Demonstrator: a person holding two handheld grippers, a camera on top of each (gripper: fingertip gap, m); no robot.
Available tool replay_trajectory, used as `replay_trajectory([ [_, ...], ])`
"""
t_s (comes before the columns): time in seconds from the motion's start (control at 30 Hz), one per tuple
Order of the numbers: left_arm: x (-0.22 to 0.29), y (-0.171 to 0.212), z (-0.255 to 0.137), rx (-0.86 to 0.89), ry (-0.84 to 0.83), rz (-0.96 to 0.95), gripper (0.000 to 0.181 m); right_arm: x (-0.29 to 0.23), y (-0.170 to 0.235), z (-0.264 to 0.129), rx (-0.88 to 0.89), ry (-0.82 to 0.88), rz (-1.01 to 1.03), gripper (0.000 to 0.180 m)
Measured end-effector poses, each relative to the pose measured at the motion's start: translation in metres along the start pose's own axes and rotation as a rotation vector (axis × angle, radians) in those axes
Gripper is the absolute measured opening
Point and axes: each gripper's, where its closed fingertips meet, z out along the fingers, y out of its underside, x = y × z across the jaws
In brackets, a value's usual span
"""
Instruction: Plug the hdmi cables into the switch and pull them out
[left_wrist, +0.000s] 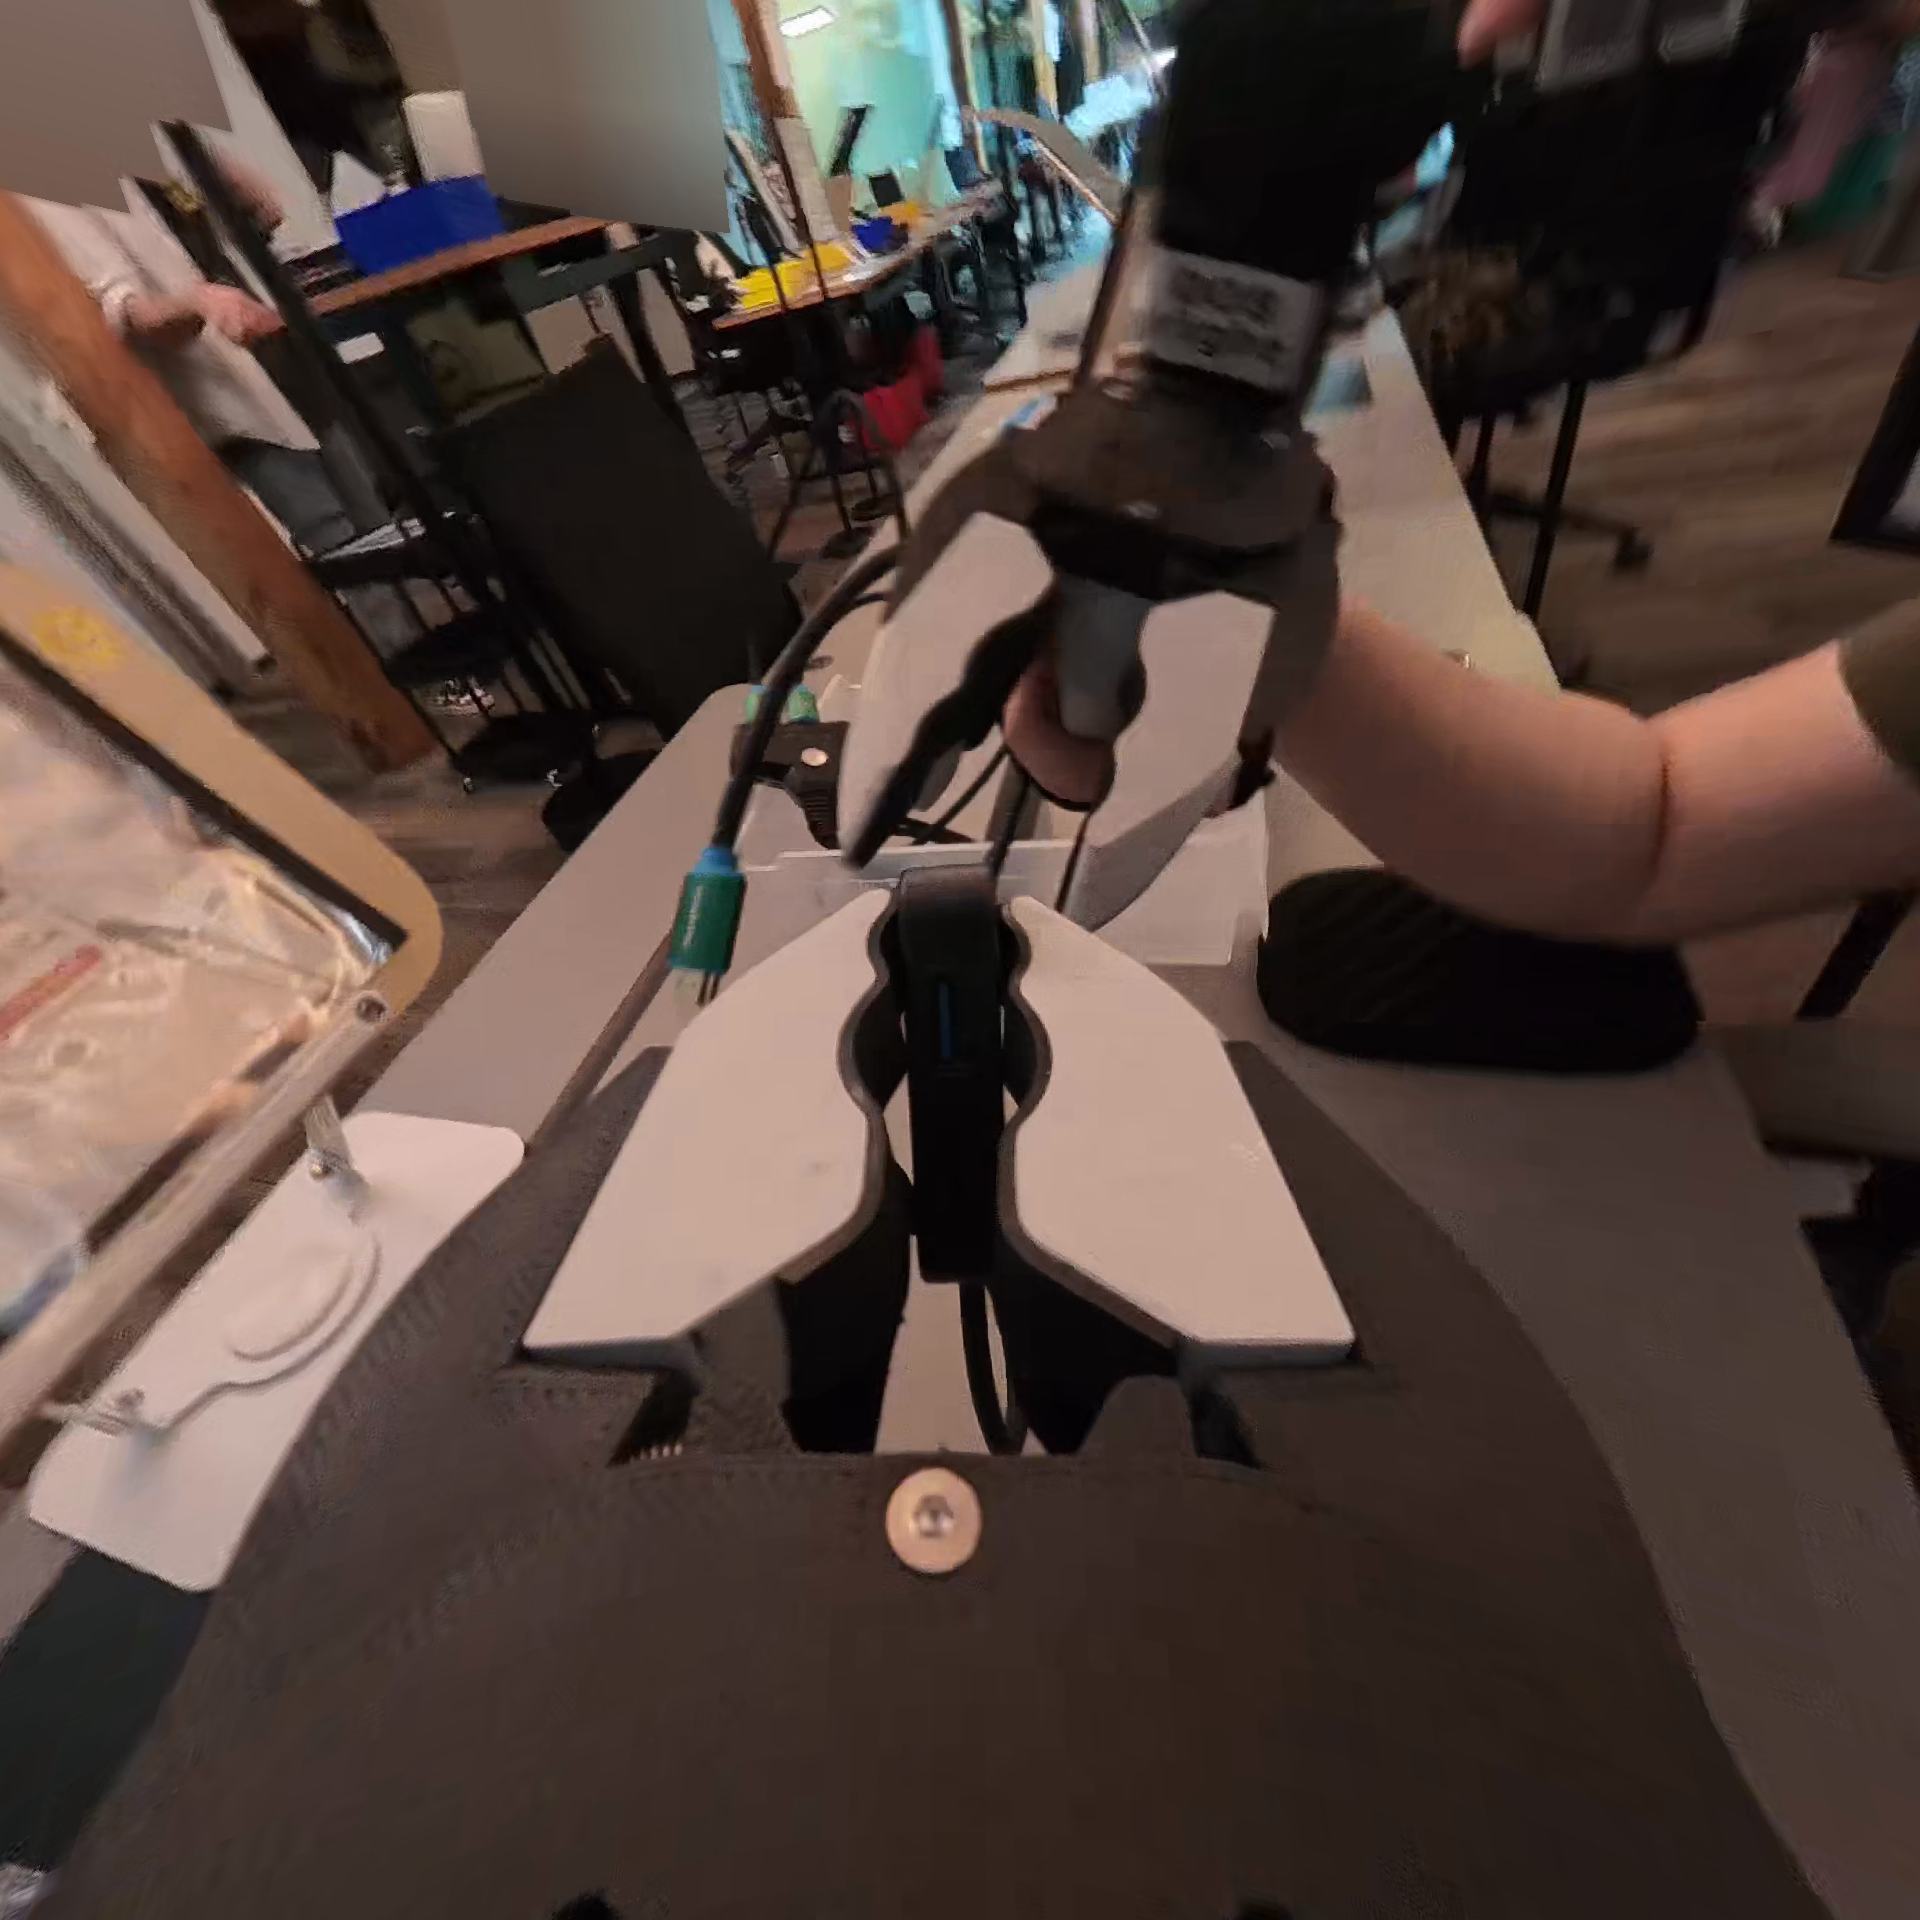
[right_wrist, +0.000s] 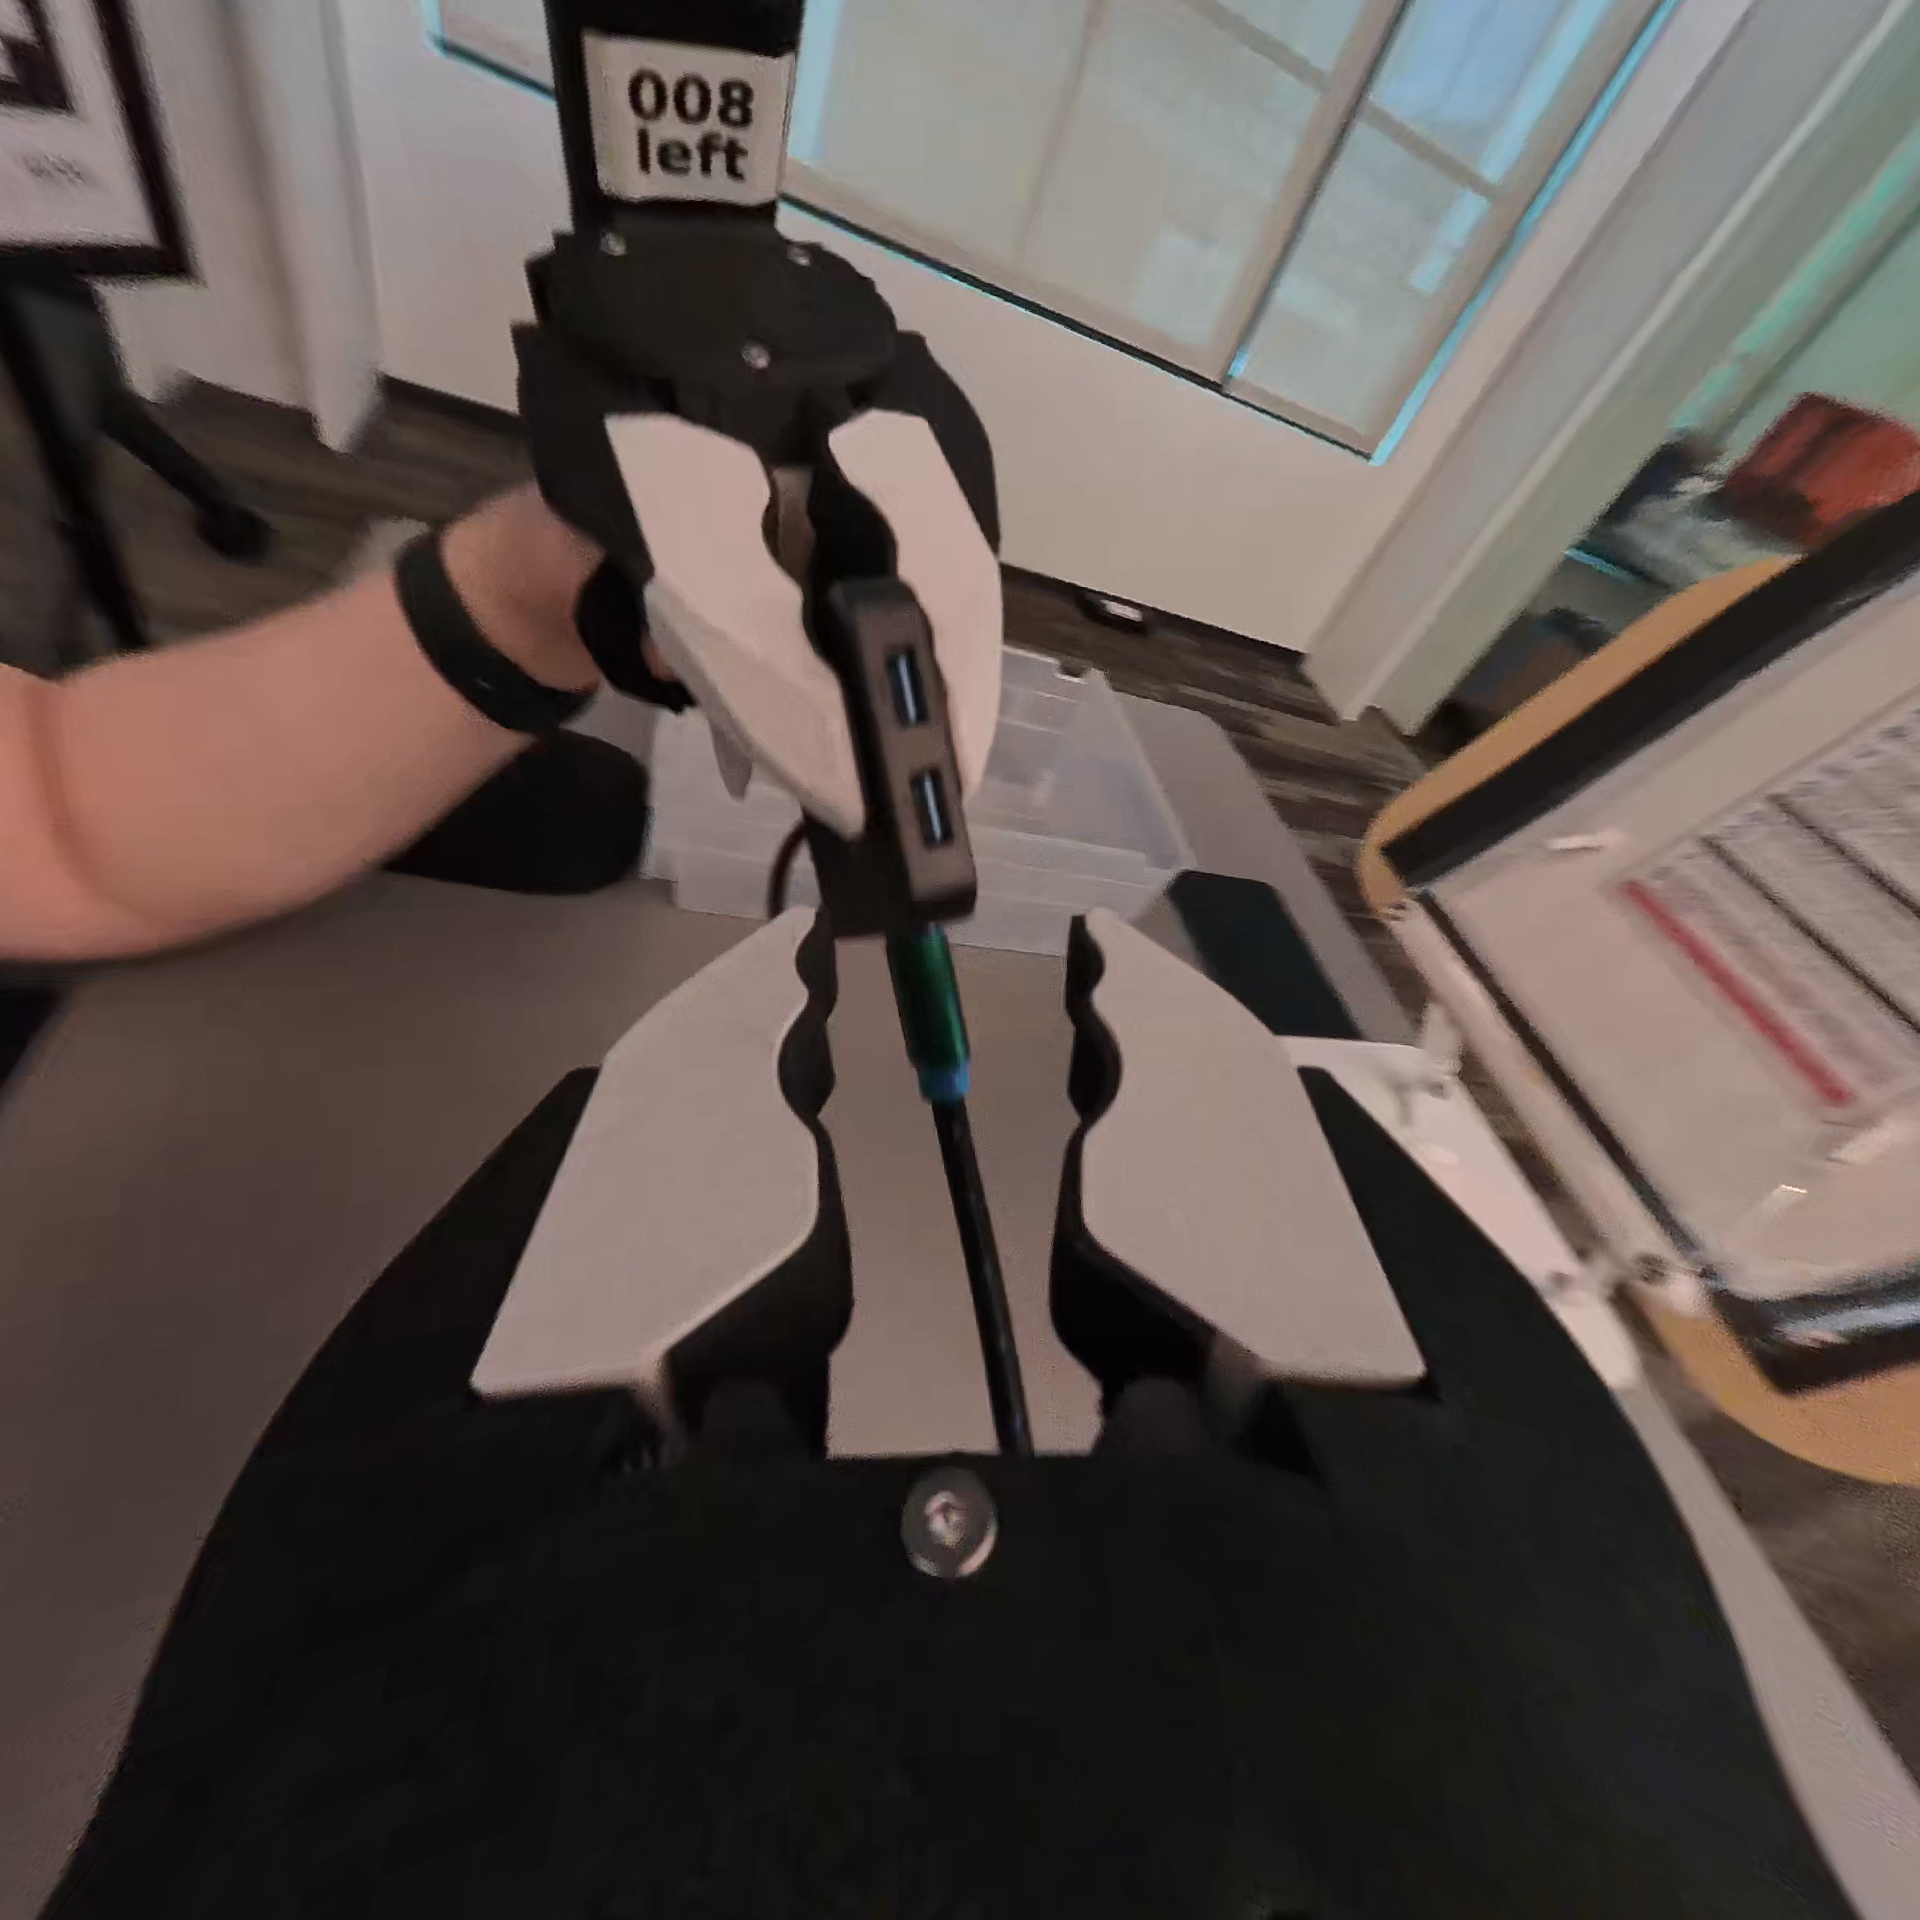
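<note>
My left gripper (left_wrist: 951, 904) is shut on a black switch (left_wrist: 948, 1049), held upright above the grey table (left_wrist: 1507, 1164). In the right wrist view the left gripper (right_wrist: 904, 810) holds the switch (right_wrist: 906, 769) with two blue ports facing me. My right gripper (right_wrist: 940, 930) is open and empty just below the switch. A black cable with a green plug (right_wrist: 932, 1013) runs between its fingers, not gripped. In the left wrist view the right gripper (left_wrist: 982, 883) is open beyond the switch. The green plug (left_wrist: 709, 920) hangs free left of the switch, its metal tip bare.
A clear plastic bin (right_wrist: 1070, 800) stands on the table behind the grippers, with more cables (left_wrist: 790, 758) near it. A black pouch (left_wrist: 1455, 987) lies to the right. A framed board on a white stand base (left_wrist: 260, 1299) stands at the table's left edge.
</note>
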Motion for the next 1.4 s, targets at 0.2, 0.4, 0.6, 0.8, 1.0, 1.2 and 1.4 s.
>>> replay_trajectory([
  [0.2,0.022,0.010,0.020,-0.111,0.028,0.148,0.013,-0.024,0.024,0.007,-0.125,-0.166,-0.039,0.017],
  [0.4,-0.005,-0.008,0.001,-0.006,-0.166,0.148,0.038,0.007,0.031,-0.003,-0.192,0.001,-0.114,0.014],
  [0.6,-0.012,-0.048,-0.053,0.209,-0.229,0.050,0.058,0.076,-0.022,-0.116,0.072,0.445,-0.232,0.015],
  [0.8,-0.007,-0.038,-0.047,0.134,-0.209,0.086,0.053,0.129,0.072,-0.173,0.033,0.471,-0.047,0.013],
  [1.0,-0.004,-0.023,-0.025,0.036,-0.190,0.120,0.053,0.130,0.062,-0.176,0.027,0.578,-0.408,0.015],
  [1.2,-0.001,-0.022,-0.021,0.029,-0.177,0.128,0.052,0.113,-0.005,-0.218,0.476,0.735,-0.572,0.014],
  [1.4,0.003,-0.019,-0.017,0.008,-0.165,0.140,0.051,0.142,0.072,-0.201,0.226,0.691,-0.476,0.015],
])
